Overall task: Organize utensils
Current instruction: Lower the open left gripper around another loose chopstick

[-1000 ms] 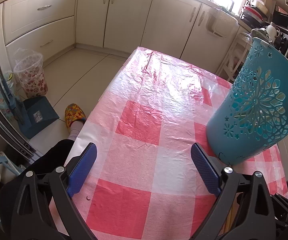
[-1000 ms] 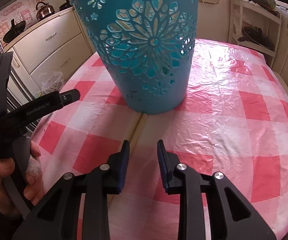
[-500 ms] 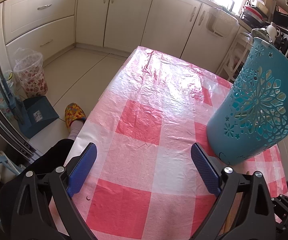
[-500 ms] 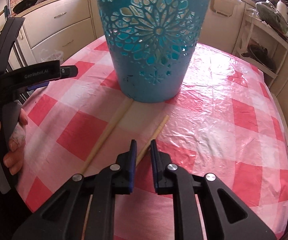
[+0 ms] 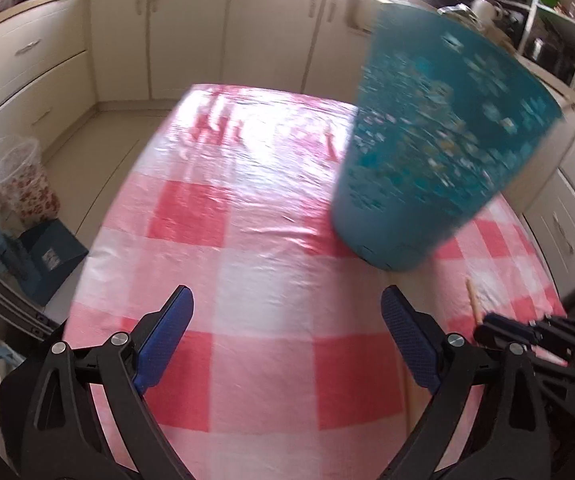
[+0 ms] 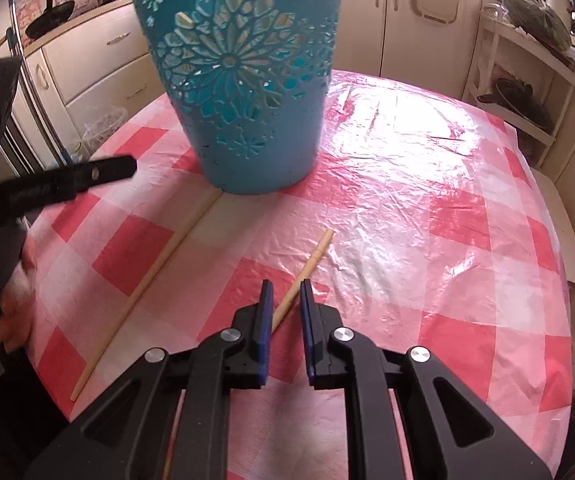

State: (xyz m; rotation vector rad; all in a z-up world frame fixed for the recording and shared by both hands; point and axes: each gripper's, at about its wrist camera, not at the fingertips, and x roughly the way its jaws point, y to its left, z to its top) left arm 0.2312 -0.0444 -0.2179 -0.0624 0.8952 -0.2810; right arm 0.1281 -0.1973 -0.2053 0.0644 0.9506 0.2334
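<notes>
In the left wrist view we see our left gripper (image 5: 285, 314) with its two blue pads spread wide apart and nothing between them, above the pink and white checked tablecloth (image 5: 263, 248). The teal basket (image 5: 427, 152) stands on the cloth ahead and to the right; it looks blurred here. Near the right pad, the tip of a wooden chopstick (image 5: 474, 298) shows, and beside it we see the black front of the other gripper. On the floor at the left stands a small flowered bin (image 5: 23, 184), and cream cabinets (image 5: 191, 28) close the background. In the right wrist view, our right gripper (image 6: 285, 292) has its pads close together with only a narrow gap, and one chopstick (image 6: 307, 266) runs between them, its far end pointing toward the basket (image 6: 243, 92); we cannot tell if the pads really press on it. A second, longer chopstick (image 6: 151, 276) lies flat on the tablecloth (image 6: 427, 220) to the left, and its far end reaches the foot of the basket. The left gripper (image 6: 47, 186) appears blurred at the left edge, held by a hand (image 6: 11, 300).
</notes>
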